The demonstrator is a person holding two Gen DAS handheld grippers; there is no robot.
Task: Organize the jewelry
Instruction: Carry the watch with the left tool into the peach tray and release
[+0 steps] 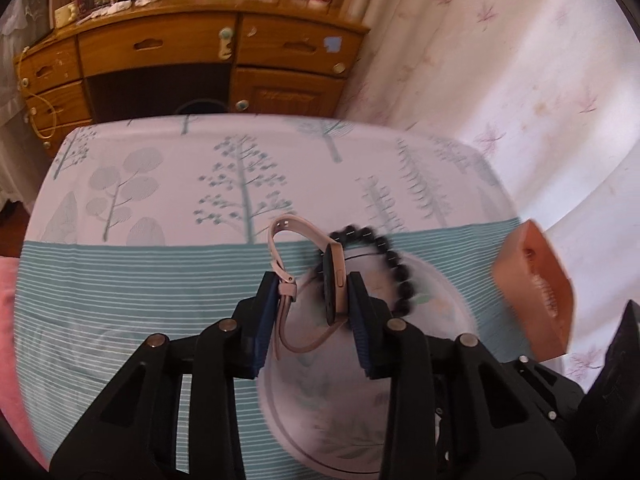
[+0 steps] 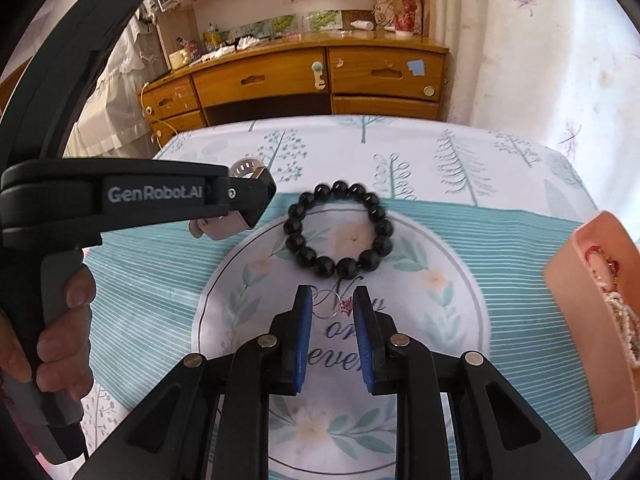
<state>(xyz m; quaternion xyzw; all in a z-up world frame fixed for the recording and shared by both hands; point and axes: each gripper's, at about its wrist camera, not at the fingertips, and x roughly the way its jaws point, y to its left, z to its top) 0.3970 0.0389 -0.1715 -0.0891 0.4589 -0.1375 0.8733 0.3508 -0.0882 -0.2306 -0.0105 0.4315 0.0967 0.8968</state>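
Side of the left gripper (image 2: 256,200) reads "GenRobot.AI"; it's clamped on one pink watch (image 1: 334,280). The cloth (image 2: 460,240) print says "Now or never", partly covered. Right gripper (image 2: 334,306) sits apart around one thin ring (image 2: 332,305), one black bead bracelet (image 2: 338,229) just ahead. Peach box (image 2: 576,320) to its right, contents hard to make out.

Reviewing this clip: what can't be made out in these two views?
- Box contents: right wrist view shows only a tangle of beads; the frame edge cuts it off. In the left wrist view it is motion-blurred.
- Watch face: edge-on in the left gripper; in the right wrist view that gripper covers most of it.
- Ring: whether the right gripper touches it or only straddles it.
- Bracelet: blurred in the left wrist view.
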